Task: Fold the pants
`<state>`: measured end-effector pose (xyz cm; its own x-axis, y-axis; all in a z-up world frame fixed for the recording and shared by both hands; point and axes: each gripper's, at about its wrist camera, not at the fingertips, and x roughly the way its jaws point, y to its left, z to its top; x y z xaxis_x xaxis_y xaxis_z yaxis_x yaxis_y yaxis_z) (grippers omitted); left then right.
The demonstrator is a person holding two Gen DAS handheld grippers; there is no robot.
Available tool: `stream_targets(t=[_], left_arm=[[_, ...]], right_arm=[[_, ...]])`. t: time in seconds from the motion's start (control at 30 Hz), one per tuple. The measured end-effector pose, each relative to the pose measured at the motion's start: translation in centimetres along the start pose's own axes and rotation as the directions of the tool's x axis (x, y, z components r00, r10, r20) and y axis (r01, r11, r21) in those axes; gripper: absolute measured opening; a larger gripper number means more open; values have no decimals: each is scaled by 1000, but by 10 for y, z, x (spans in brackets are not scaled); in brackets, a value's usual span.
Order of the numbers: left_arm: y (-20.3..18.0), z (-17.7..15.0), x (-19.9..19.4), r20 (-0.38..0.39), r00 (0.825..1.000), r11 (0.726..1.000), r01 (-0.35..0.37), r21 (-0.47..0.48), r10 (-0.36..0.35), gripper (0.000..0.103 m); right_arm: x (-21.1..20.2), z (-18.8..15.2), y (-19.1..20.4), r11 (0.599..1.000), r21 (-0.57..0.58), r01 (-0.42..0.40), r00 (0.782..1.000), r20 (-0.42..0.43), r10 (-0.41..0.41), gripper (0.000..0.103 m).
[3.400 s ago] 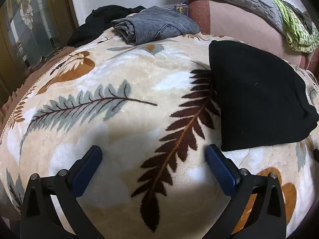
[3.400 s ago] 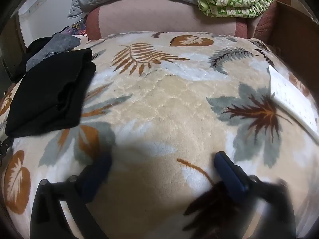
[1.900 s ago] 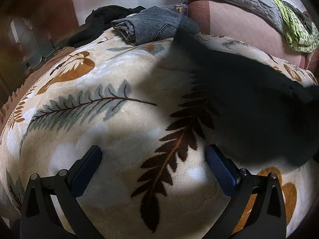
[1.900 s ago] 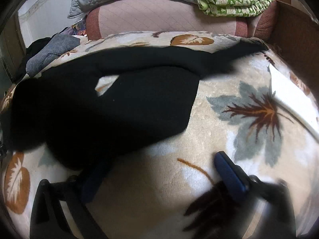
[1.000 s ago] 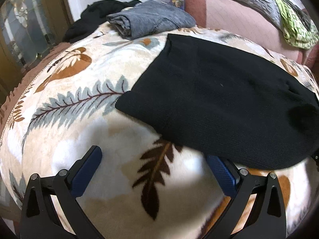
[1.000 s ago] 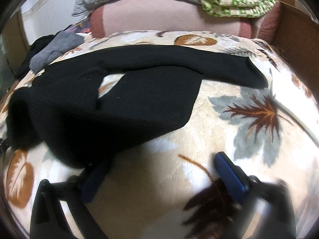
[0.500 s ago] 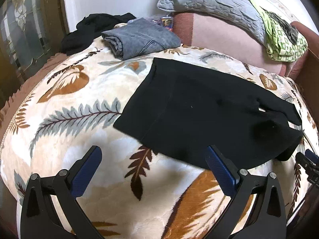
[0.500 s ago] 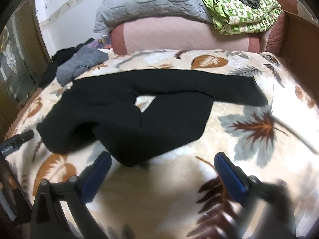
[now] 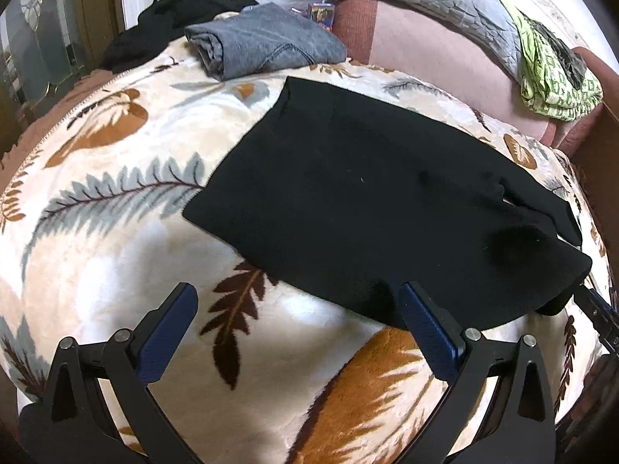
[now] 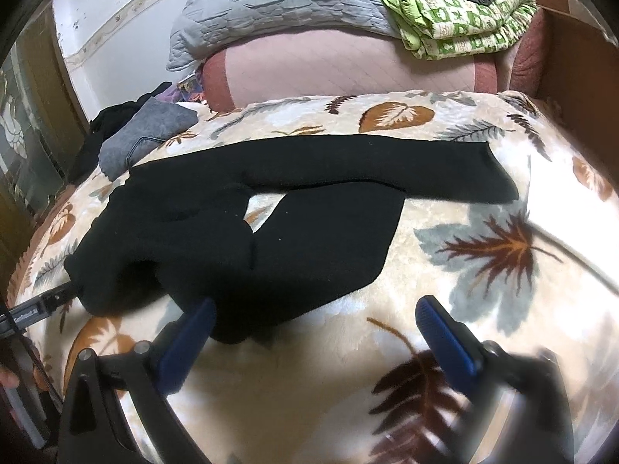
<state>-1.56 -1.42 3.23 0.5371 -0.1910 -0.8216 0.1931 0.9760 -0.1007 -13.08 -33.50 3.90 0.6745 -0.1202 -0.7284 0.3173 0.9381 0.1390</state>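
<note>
Black pants lie spread out on the leaf-patterned blanket. In the right wrist view the pants show two legs running to the right, the far leg longer, the near leg partly bunched toward me. My left gripper is open and empty, hovering just short of the pants' near edge. My right gripper is open and empty, its left finger at the near hem of the pants.
Folded grey pants and a dark heap of clothes lie at the far left of the bed. A grey quilt and a green patterned blanket rest on the pink headboard cushion. A brown wooden side stands at right.
The black pants, folded at first, were flung open and now lie spread across the blanket. Both grippers have pulled back and risen, still open.
</note>
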Motion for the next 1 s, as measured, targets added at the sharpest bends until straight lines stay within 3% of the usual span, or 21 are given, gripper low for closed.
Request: stream_targets(t=[0.33,0.47,0.6,0.67,0.7,0.73,0.77,0.83,1.0], left_arm=[[4,9,23,-30,997,994,62,-94,-65,103],[-1,15,26,-22,996,993,87,-82,-89,103],[-9,18,31,-22,998,997,64,-38,-65,92],[-12,19,31,-17,999,999,47,-12,-48,76],[-14,19,31,-16,999,999,49,1,-49,59],[-14,20,32,-18,999,999,51,4,-51,49],[-14,21,32,-18,998,999,53,7,-53,45],[-13,24,33,-24,997,998,68,10,-68,24],[-5,27,21,-14,993,993,113,-15,-113,13]], right_arm=[[7,1,0,1000,-23,-18,1000,6,18,102],[5,2,2,998,-48,-41,999,22,42,101],[7,5,9,992,-121,-46,998,31,50,98],[10,6,14,985,-160,-65,997,29,71,84],[12,7,17,980,-181,-79,996,20,84,78],[16,7,19,976,-197,-90,996,4,92,60],[19,8,21,973,-209,-99,995,-15,98,35],[20,7,26,969,-229,-93,996,-26,89,11],[-3,1,35,958,-266,-109,994,-7,111,5]])
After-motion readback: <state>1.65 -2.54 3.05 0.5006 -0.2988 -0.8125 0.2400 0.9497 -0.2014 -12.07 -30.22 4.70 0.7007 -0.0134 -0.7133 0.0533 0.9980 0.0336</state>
